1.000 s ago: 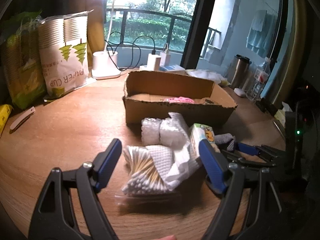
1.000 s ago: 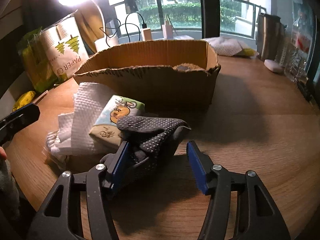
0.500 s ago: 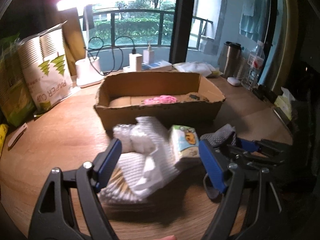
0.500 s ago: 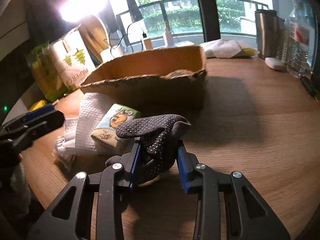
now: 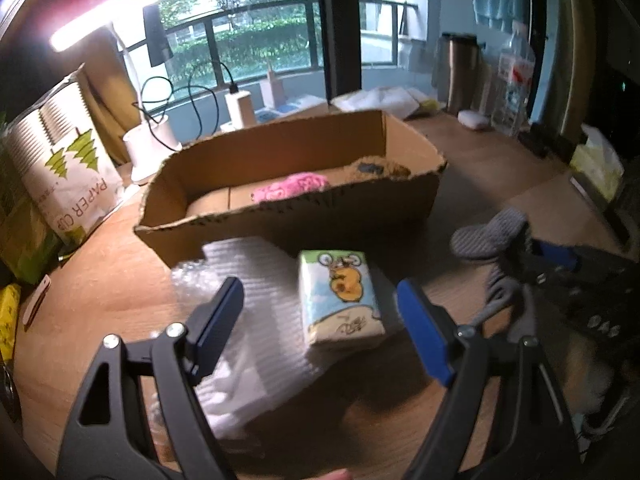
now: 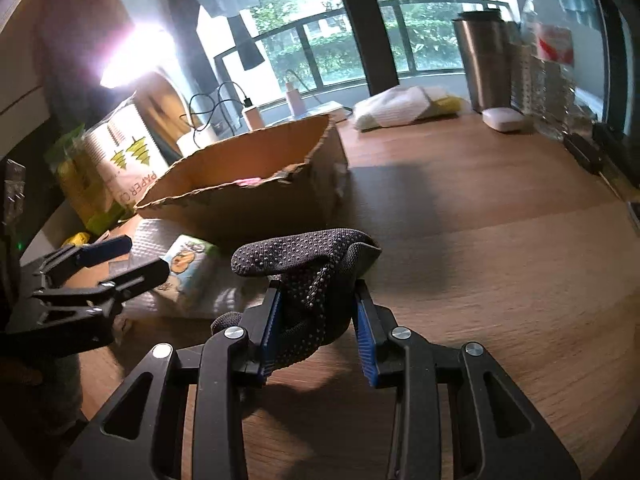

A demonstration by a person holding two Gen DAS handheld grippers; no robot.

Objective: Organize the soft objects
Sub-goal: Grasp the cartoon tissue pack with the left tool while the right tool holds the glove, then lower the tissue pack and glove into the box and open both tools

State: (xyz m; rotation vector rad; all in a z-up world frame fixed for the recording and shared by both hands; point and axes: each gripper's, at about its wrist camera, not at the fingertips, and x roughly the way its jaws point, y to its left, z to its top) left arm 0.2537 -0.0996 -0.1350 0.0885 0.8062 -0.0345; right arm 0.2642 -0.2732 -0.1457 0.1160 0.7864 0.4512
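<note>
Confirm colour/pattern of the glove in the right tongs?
Dark grey glove with small raised dots; clearest in the right wrist view.

One cardboard box (image 5: 288,220) is sitting on the worktop (image 6: 480,240), and one pink soft item (image 5: 292,186) is lying inside it. One tissue packet (image 5: 342,294) is resting on one white quilted cloth (image 5: 256,280), with one clear bubble-wrap piece (image 5: 190,280) lying beside them. One grey dotted glove (image 6: 316,276) is showing. One paper-cup bag (image 5: 64,172), one lit lamp (image 5: 104,12), one steel tumbler (image 6: 482,64) and two pairs of tongs are also showing: left (image 5: 320,330), right (image 6: 316,332)
</note>
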